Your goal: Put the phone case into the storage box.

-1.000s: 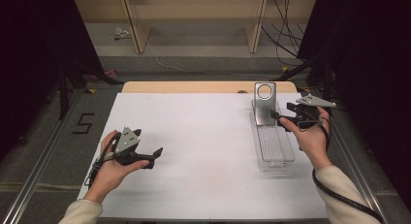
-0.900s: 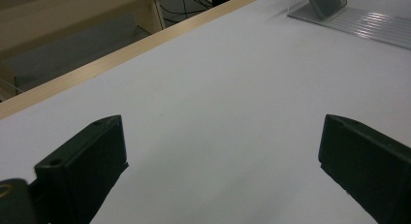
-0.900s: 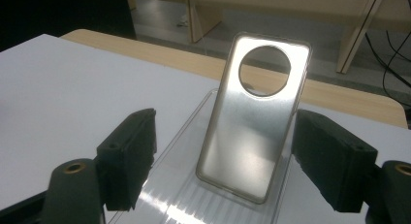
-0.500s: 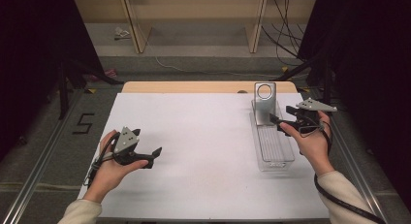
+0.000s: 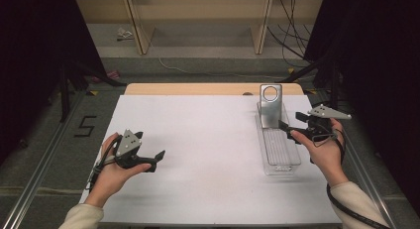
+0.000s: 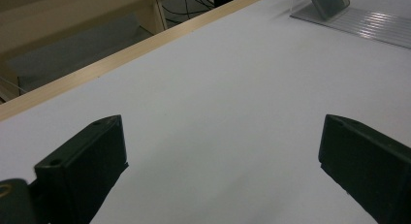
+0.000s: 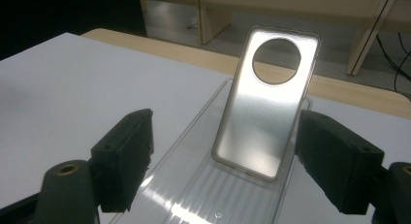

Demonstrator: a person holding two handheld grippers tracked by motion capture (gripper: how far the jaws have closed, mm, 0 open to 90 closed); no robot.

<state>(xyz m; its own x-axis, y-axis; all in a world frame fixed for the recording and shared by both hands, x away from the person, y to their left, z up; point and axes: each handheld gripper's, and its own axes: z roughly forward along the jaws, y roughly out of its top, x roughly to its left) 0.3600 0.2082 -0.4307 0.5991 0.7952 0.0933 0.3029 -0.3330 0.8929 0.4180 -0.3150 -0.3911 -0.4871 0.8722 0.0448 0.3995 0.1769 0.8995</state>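
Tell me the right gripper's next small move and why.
Probably ease the right gripper forward a little, jaws kept open, so they come beside the metal plate. The plate stands propped at the far end of the clear tray, its lower part framed between the open jaws but not yet touched.

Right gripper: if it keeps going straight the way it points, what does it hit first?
Probably the metal plate standing in the clear tray: it sits dead ahead between the open jaws of the right gripper. Depth is unclear.

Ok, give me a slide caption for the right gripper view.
Open right gripper faces a metal plate with a round hole, standing in a clear tray.
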